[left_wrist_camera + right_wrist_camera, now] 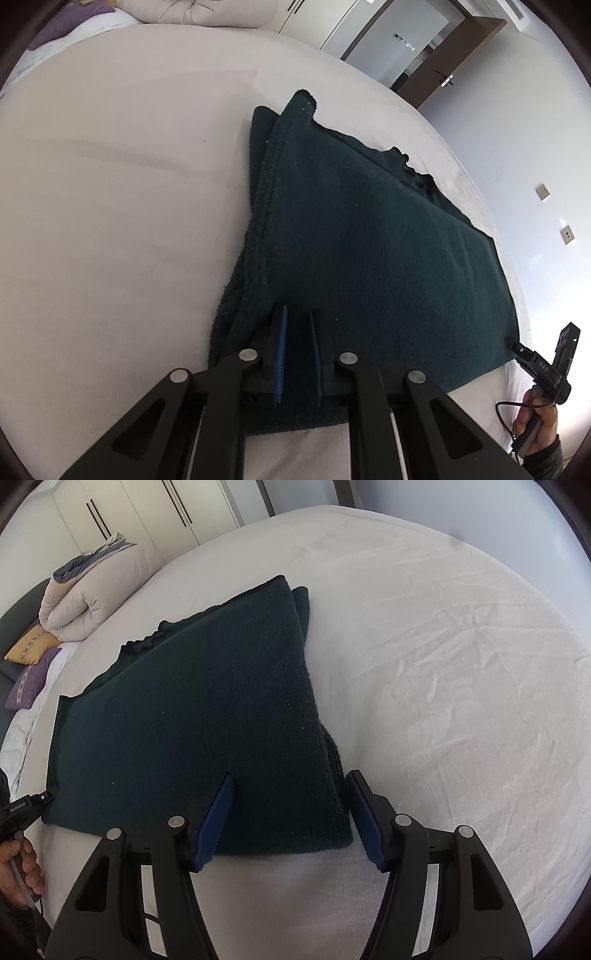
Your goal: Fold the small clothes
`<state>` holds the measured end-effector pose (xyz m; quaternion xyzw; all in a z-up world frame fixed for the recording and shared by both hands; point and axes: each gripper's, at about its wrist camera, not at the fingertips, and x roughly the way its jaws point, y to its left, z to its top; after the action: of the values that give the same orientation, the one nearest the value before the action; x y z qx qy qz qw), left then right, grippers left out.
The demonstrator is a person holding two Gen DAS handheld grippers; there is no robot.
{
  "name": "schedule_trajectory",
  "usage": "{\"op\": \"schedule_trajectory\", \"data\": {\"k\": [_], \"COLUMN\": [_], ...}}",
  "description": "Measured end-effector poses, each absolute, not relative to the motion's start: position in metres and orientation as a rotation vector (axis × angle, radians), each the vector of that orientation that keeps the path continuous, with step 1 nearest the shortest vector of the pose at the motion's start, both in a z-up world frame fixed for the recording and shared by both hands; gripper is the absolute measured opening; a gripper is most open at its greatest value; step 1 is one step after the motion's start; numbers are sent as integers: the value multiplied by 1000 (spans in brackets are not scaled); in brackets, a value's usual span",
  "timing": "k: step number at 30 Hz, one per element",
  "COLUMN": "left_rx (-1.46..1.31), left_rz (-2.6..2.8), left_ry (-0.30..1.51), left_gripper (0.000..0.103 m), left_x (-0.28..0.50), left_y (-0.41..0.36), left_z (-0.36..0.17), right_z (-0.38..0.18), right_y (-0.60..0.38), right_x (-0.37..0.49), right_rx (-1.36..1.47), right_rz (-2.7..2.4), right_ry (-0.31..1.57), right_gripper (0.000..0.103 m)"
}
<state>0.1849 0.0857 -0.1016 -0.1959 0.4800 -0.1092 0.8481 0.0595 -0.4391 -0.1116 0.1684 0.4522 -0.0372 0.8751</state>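
Dark green knit sweater (pixel 369 240) lies folded on the white bed (pixel 110 203). Left gripper (pixel 297 354) pinches its near corner; right gripper (pixel 288 819) straddles the other corner, unclenched.

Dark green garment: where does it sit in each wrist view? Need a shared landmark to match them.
Left wrist view: the dark green knitted garment fills centre to right, its near edge under the left gripper.
Right wrist view: it lies centre-left, its near right corner between the spread fingers of the right gripper.
Shared landmark: the garment's ruffled dark edge, at and.
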Motion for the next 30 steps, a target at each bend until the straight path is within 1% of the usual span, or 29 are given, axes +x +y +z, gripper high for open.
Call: {"op": "schedule_trajectory", "data": {"k": [2,7,9,12,16,18,26,30], "left_rx": [-370,-278,-260,-250,-248,-245,-241,-252], "left_rz": [-214,-180,-169,-161,-162,-162,-166,-175], "left_ry": [1009,1003,1002,998,997,997,999,1001], "left_gripper": [13,14,14,14,14,14,14,13], "left_x": [183,180,179,177,177,176,174,169], "left_y": [81,70,68,68,67,68,67,69], "left_z": [-100,-97,-97,-96,-95,-95,-94,-90], "right_z": [-106,-73,-66,-71,-106,-110,-104,-92], "right_y": [-440,-433,-427,-420,-419,-418,-413,-415], "right_x": [55,33,34,41,50,44,26,12], "right_rx": [363,385,374,354,385,379,358,422], "right_rz": [-86,-50,-32,-20,-26,-24,-38,-19], "right_ry": [944,807,784,818,951,923,933,890], "right_gripper": [58,58,58,58,58,57,57,57]}}
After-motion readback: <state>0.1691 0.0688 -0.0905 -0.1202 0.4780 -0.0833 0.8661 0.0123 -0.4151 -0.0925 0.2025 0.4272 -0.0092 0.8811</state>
